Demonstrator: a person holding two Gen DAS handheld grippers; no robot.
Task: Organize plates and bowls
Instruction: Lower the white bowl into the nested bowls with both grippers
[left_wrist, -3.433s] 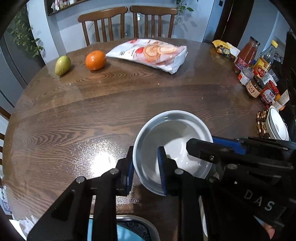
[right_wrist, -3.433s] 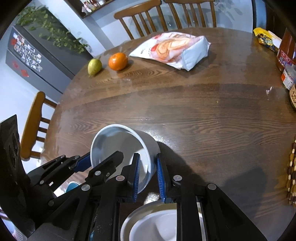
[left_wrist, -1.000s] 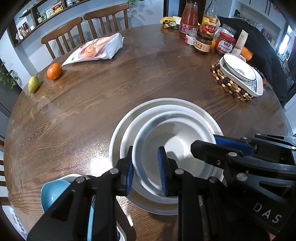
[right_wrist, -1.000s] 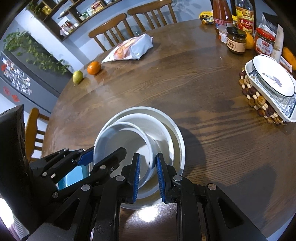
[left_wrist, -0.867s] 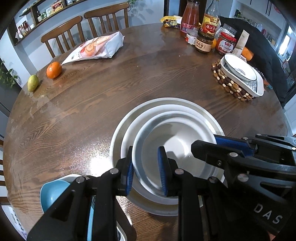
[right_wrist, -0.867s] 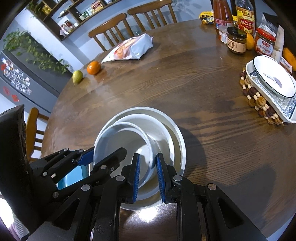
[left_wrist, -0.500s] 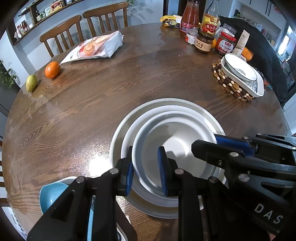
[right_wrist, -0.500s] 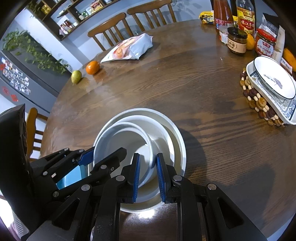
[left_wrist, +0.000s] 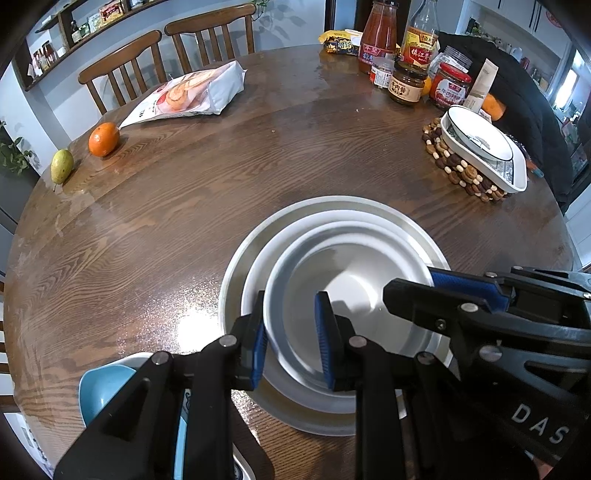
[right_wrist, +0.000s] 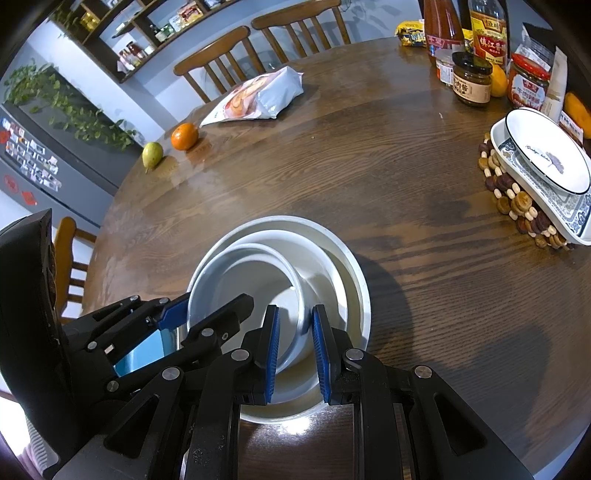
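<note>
A pale grey bowl sits nested inside a larger white bowl, which lies on a wide grey plate. My left gripper is shut on the grey bowl's near left rim, with one blue pad inside and one outside. My right gripper is shut on the rim at the opposite side and also shows in the left wrist view. Whether the grey bowl rests fully on the white one is hidden.
A blue bowl stands at the near left table edge. A patterned plate in a rectangular dish rests on a beaded trivet at the right. Jars and bottles, a snack bag, an orange and a pear line the far side.
Since the oldest frames the grey bowl, held by both grippers, has come over the white bowl and grey plate. Over the last second nothing visibly moved.
</note>
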